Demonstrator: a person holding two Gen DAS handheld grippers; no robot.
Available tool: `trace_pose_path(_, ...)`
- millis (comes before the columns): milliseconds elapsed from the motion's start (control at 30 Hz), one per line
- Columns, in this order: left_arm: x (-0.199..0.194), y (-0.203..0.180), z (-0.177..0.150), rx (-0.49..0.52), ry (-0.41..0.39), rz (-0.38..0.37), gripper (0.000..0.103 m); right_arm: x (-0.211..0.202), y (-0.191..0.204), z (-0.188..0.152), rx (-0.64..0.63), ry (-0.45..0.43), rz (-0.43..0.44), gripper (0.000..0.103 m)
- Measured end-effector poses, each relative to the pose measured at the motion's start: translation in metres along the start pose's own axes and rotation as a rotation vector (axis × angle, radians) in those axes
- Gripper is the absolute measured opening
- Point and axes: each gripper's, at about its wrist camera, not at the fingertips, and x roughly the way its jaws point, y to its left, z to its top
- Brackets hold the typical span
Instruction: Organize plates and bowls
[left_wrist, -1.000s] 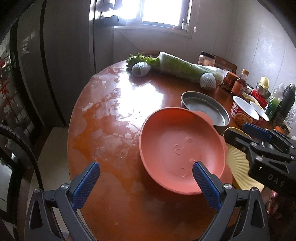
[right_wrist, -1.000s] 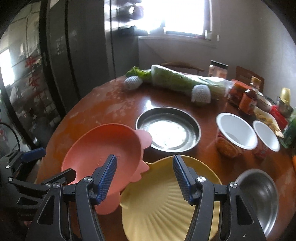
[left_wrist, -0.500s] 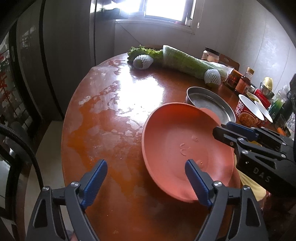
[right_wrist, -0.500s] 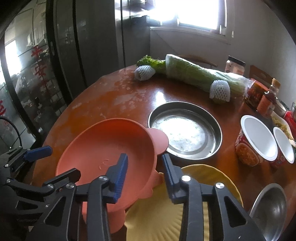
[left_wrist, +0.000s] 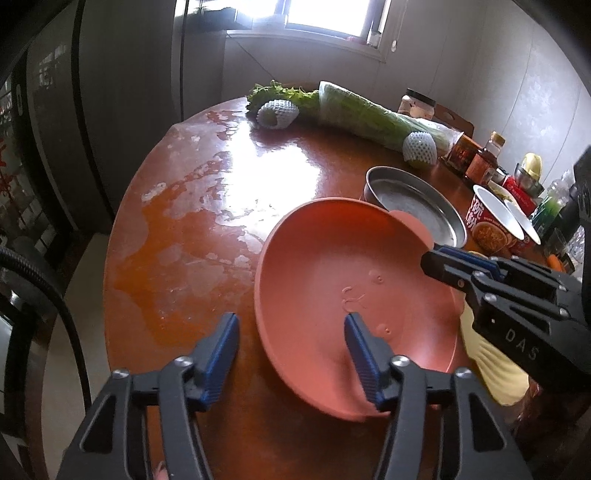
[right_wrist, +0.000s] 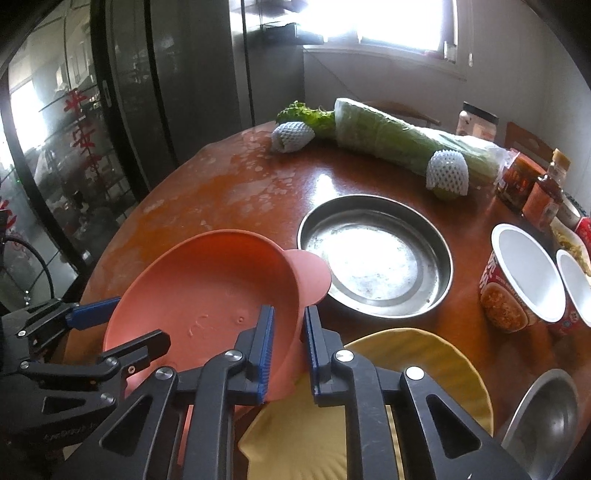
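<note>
Two grippers worked on one pink plate (right_wrist: 207, 291) near the table's (left_wrist: 192, 221) front edge. The plate was a shallow, matte salmon-coloured dish with a small face pressed into its floor and a round ear-like tab on its far rim; it sat tilted, its right side lifted over a pale yellow plate (right_wrist: 417, 373) with fluted ridges that lay beside it. The right gripper (right_wrist: 288, 332) had just been closing and was clenched on the pink plate's right rim, one blue pad inside the wall and the other outside. The left gripper (left_wrist: 291, 354) had also just been closing, yet its jaws stood apart: the plate's near-left rim lay between them, with one finger over the inside of the dish and the other over bare table, and neither pad pressed on it as far as could be seen. Behind the pink plate, toward the table's middle, stood a round steel pan (right_wrist: 373, 258), its rim just beside the ear tab. Two noodle cups (right_wrist: 524, 280) stood at the right edge, and a steel bowl (right_wrist: 546, 417) sat at the front right. Along the far edge lay a long wrapped cabbage (left_wrist: 373, 118), leafy greens and two pieces of fruit in white foam netting.
</note>
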Motion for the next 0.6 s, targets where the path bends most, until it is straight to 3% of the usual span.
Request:
trace_pose_path(300, 0.006, 0.006, 0.01, -0.01, 0.006, -0.004, 0.042, -0.003, 0.0, -0.001, 0.017, 0.004, 0.031, 0.016)
trace_pose_path(600, 0.016, 0.014, 0.03, -0.009, -0.004, 0.016, 0.041, -0.003, 0.001, -0.005, 0.097, 0.005, 0.042, 0.016)
